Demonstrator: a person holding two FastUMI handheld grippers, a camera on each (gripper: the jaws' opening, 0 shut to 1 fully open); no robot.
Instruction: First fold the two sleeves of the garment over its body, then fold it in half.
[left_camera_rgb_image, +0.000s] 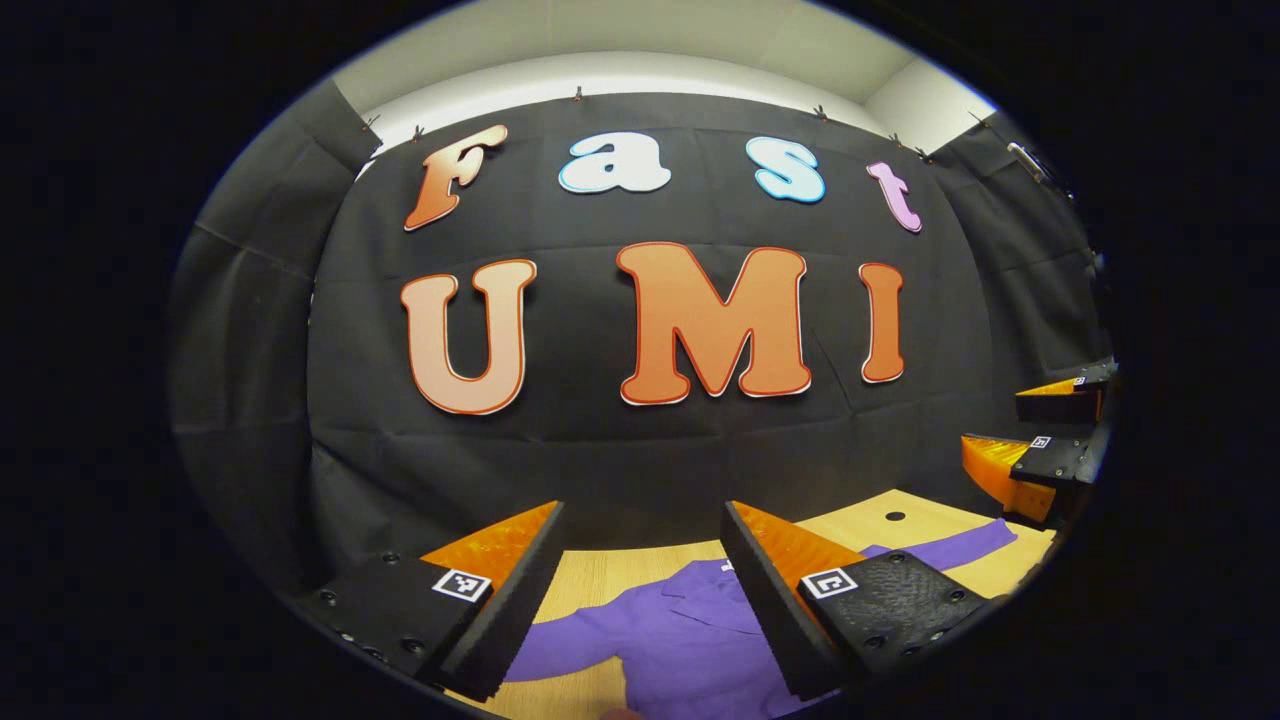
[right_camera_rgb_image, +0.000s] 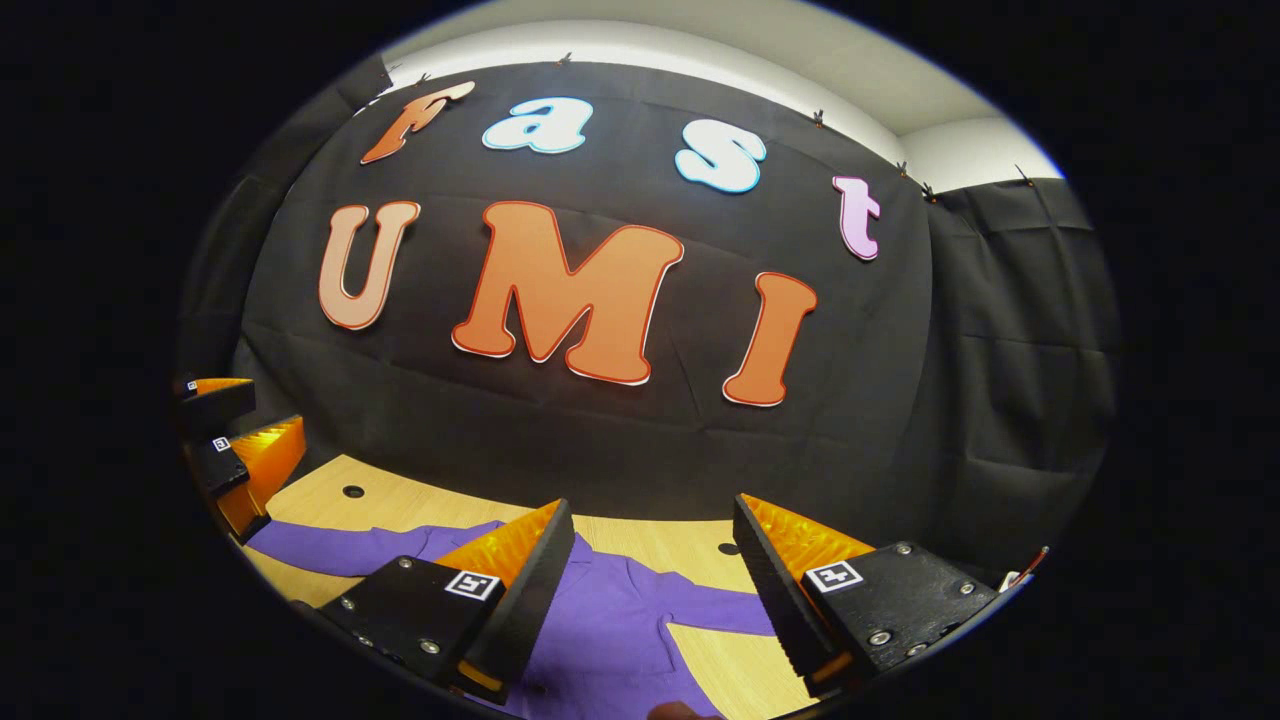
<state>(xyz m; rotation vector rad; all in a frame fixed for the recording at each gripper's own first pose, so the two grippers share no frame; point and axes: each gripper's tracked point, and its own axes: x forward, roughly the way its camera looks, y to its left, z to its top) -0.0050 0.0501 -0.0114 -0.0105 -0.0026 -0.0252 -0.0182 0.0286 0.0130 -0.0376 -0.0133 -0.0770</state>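
Garment (left_camera_rgb_image: 690, 630) flat on table (left_camera_rgb_image: 600, 575)

Ahead of me hangs a wrinkled black cloth backdrop (left_camera_rgb_image: 650, 450), clipped along its top edge by small clips (left_camera_rgb_image: 577, 96) and continuing as draped black side curtains (right_camera_rgb_image: 1010, 400). Above it runs a plain white wall band (left_camera_rgb_image: 620, 72) under a pale ceiling (right_camera_rgb_image: 800, 40). Below me lies a light wooden tabletop (right_camera_rgb_image: 620, 535) with small round dark holes (right_camera_rgb_image: 352, 491).

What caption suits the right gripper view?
Open right gripper poised above a purple garment spread on the wooden table, sleeves unfolded.
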